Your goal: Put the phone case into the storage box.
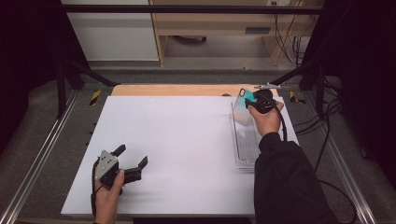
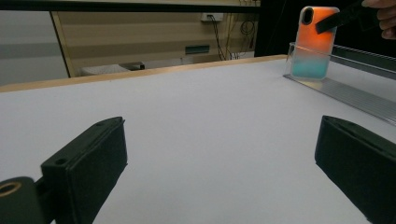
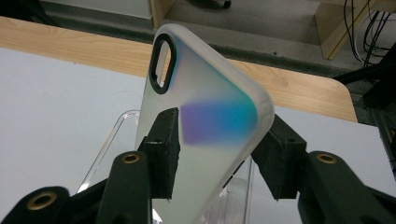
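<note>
Clamping a phone case (image 3: pixel 205 135) by its two long edges, the right gripper (image 1: pixel 259 103) holds it at the far right of the table, over the far end of a clear plastic tray (image 1: pixel 246 148). Case is iridescent: orange over teal in the left gripper view (image 2: pixel 312 44), white with a blue-purple patch in the right gripper view. Black-rimmed camera cutout at its upper end. Case stands roughly upright, tilted a bit; its lower end sits within the tray's far end, contact with the tray floor can't be told. Tray is long and narrow, lying along the right edge of the white board (image 1: pixel 177 140) that covers the table. Strip of bare wood (image 1: pixel 173 90) shows past the board's far edge. Right hand (image 1: pixel 267 122) and dark sleeve (image 1: pixel 285 182) reach in from bottom right. Left gripper (image 1: pixel 131 157) sits near-left on the board, jaws spread wide, nothing between them, well apart from the tray. Left hand (image 1: pixel 108 196) grips it from below.
</note>
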Motion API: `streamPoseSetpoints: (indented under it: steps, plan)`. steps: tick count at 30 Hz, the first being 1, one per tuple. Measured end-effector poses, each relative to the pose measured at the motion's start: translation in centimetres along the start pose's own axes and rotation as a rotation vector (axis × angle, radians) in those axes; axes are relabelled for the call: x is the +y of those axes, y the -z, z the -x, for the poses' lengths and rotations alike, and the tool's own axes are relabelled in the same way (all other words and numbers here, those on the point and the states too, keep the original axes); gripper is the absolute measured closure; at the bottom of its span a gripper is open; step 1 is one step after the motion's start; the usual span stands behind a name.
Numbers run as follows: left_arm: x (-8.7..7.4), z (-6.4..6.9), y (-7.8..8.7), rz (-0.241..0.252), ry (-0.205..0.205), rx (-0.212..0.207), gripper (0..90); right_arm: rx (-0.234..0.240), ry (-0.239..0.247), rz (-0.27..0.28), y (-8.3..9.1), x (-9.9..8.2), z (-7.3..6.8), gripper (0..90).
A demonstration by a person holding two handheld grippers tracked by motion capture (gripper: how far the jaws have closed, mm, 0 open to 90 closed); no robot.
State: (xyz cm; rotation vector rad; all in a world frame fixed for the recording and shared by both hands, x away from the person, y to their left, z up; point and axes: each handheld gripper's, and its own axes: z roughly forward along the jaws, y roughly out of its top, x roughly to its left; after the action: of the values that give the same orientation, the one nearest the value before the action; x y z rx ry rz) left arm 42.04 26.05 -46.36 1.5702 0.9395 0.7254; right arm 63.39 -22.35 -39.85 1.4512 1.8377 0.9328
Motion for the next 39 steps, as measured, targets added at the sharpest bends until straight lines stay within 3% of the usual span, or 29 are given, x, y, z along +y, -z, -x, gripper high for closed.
streamPoseSetpoints:
  steps: [25,39]
  plan:
    - [0.0,0.0,0.1,0.001,-0.001,0.000,2.1,-0.008,0.006,0.026,-0.8,0.5,-0.5,44.5]
    - [0.0,0.0,0.1,0.004,0.002,0.000,2.1,0.031,-0.013,0.029,-1.6,1.2,-1.2,35.8]
